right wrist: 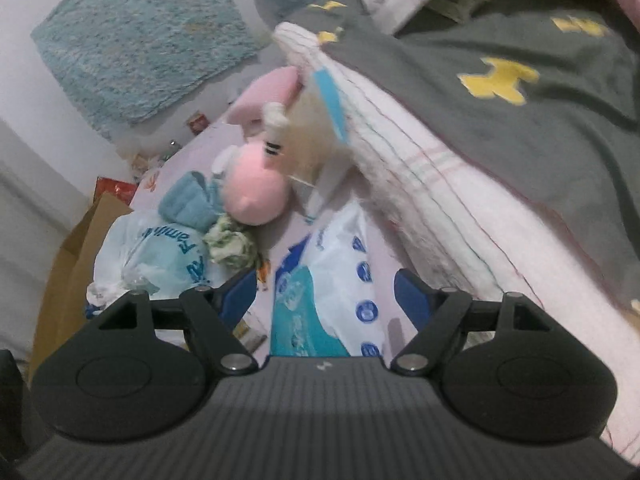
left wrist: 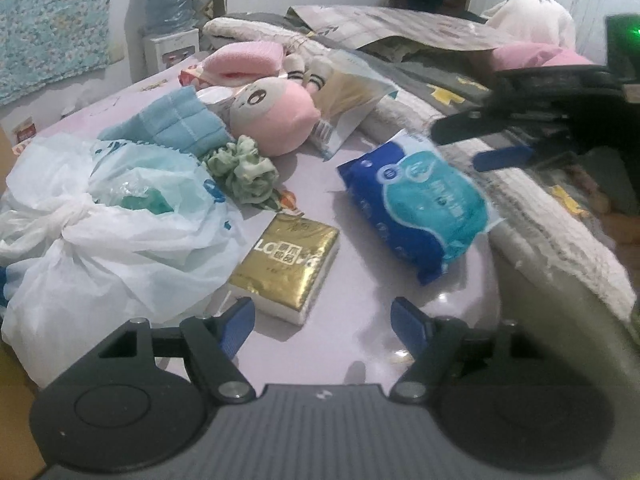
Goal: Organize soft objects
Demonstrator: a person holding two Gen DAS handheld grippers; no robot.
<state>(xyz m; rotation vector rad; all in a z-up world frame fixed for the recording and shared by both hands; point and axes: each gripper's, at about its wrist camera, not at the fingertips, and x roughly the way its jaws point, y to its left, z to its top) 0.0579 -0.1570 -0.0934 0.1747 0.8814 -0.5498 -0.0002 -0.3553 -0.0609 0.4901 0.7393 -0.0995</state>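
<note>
Soft things lie on a pale lilac table [left wrist: 360, 208]. A pink plush toy [left wrist: 276, 116] lies at the back, a folded blue towel [left wrist: 176, 124] to its left, a green scrunchie [left wrist: 244, 172] in front. A gold tissue pack [left wrist: 288, 264] lies just beyond my open, empty left gripper [left wrist: 324, 324]. A blue wet-wipe pack [left wrist: 420, 200] lies to the right. My right gripper [right wrist: 324, 296] is open, hovering right over the wipe pack [right wrist: 332, 300]; it also shows in the left wrist view [left wrist: 472, 140]. The plush [right wrist: 256, 188] and scrunchie [right wrist: 230, 246] lie beyond.
A knotted white plastic bag [left wrist: 100, 232] fills the table's left side. A cellophane packet [left wrist: 352, 100] leans behind the plush. A bed with a white quilt [left wrist: 552, 232] and grey blanket [right wrist: 500, 92] borders the right. A cardboard box [right wrist: 68, 264] stands left; a water dispenser [left wrist: 168, 20] behind.
</note>
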